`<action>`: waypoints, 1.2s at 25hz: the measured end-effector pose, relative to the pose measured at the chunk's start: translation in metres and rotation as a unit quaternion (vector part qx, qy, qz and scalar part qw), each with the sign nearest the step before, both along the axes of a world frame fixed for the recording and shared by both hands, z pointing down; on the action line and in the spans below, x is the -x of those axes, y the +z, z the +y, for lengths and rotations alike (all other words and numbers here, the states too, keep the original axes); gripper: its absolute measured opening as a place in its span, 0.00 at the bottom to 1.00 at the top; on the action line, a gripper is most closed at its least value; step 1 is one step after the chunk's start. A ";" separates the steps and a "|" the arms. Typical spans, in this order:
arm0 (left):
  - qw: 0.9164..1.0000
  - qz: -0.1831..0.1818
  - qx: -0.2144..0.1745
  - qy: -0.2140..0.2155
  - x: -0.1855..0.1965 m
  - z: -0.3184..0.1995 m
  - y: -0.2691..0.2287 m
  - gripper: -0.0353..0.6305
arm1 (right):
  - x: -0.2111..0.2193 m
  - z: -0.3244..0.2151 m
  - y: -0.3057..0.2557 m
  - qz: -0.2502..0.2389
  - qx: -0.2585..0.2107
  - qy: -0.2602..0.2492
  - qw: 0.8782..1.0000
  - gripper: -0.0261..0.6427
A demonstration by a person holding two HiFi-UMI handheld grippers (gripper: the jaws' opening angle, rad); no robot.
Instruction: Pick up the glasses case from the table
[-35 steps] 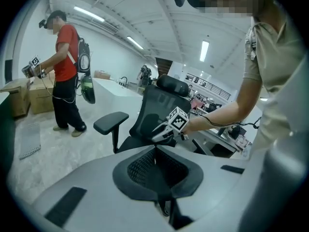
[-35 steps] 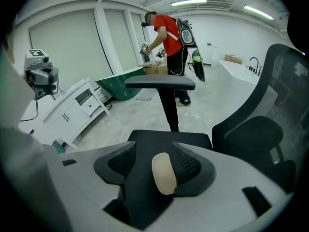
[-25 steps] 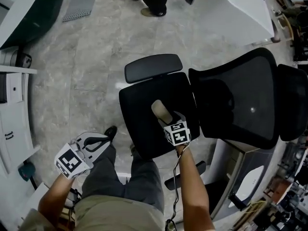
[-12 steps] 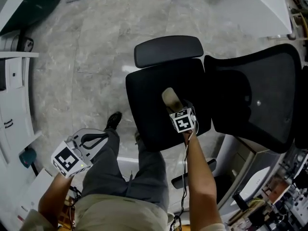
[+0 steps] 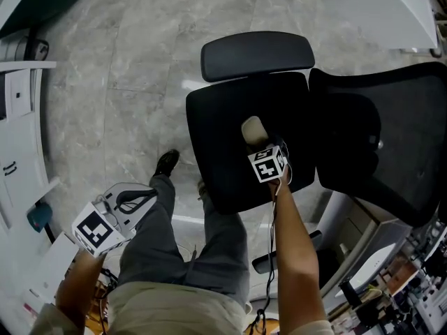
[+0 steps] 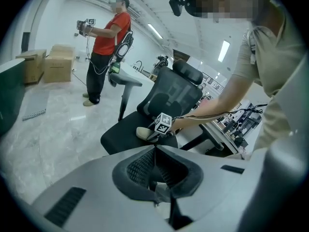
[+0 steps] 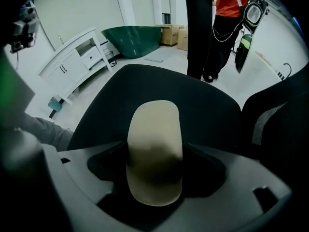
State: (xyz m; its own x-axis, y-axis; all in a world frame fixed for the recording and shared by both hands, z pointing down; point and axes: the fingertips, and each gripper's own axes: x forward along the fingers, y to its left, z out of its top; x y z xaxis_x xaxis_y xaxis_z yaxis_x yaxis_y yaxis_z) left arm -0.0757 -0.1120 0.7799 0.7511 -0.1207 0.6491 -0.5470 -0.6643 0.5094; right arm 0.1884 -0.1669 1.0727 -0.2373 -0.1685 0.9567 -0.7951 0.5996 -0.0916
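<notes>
Glasses case (image 5: 253, 129) lying on the black chair seat (image 5: 216, 131), same spot as a second ago. It pokes out at 11 o'clock from the right gripper (image 5: 260, 145), which has dropped lower and just spread its jaws wider around it, not squeezing. Left gripper (image 5: 150, 194) down at 8 o'clock, jaws together, empty.

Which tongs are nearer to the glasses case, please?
Right. The right tongs, jaws just opening, straddle the glasses case on the chair; the left tongs hang apart by the person's leg.
</notes>
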 end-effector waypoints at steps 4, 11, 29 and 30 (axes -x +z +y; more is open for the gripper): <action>1.000 0.001 0.001 -0.001 -0.003 0.004 0.005 0.08 | 0.002 0.000 0.005 -0.010 0.000 -0.003 1.000 0.53; 1.000 0.001 -0.004 0.004 -0.010 0.009 0.000 0.08 | 0.000 0.000 -0.003 -0.021 -0.039 0.003 0.999 0.53; 0.992 0.029 -0.094 0.074 -0.042 -0.023 -0.078 0.08 | -0.011 -0.028 -0.155 -0.145 -0.141 0.220 0.954 0.53; 0.992 0.030 -0.097 0.077 -0.043 -0.025 -0.083 0.08 | -0.013 -0.029 -0.167 -0.151 -0.148 0.231 0.950 0.53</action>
